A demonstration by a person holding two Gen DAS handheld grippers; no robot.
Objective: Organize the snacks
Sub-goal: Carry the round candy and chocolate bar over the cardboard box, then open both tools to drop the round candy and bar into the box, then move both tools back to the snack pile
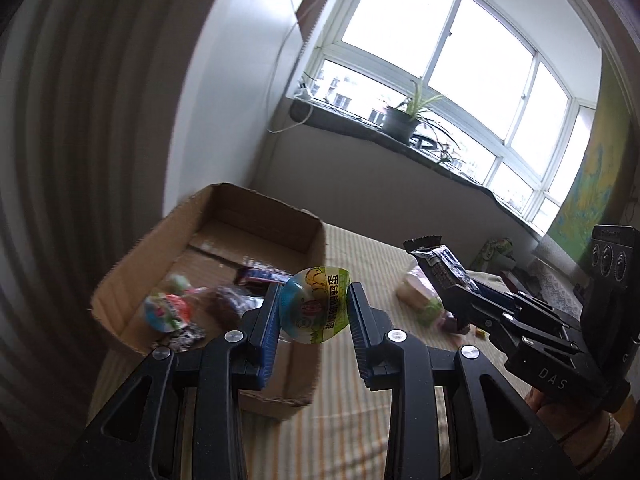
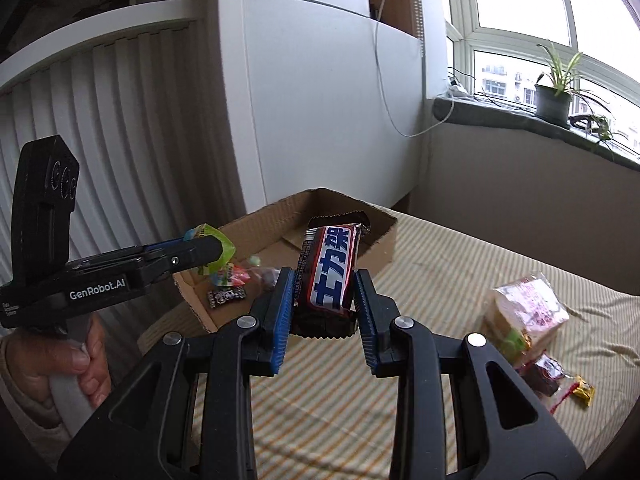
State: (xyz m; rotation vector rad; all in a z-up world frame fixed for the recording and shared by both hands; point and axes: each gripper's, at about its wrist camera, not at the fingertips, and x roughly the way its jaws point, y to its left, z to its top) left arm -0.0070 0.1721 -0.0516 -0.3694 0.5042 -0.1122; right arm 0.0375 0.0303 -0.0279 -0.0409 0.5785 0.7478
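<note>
Daylight floods a wide window (image 1: pixel 440 60) above a dark sill (image 1: pixel 360 128) holding a potted plant (image 1: pixel 400 120).

Open-topped box (image 2: pixel 276 220), snacks (image 2: pixel 234 280) crowding near corner

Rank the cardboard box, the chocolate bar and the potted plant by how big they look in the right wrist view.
1. cardboard box
2. chocolate bar, enlarged by nearness
3. potted plant, far off

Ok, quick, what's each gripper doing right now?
Left gripper: closed on the round green-lidded jelly cup.
Right gripper: closed on the dark brown wrapped chocolate bar.
</note>
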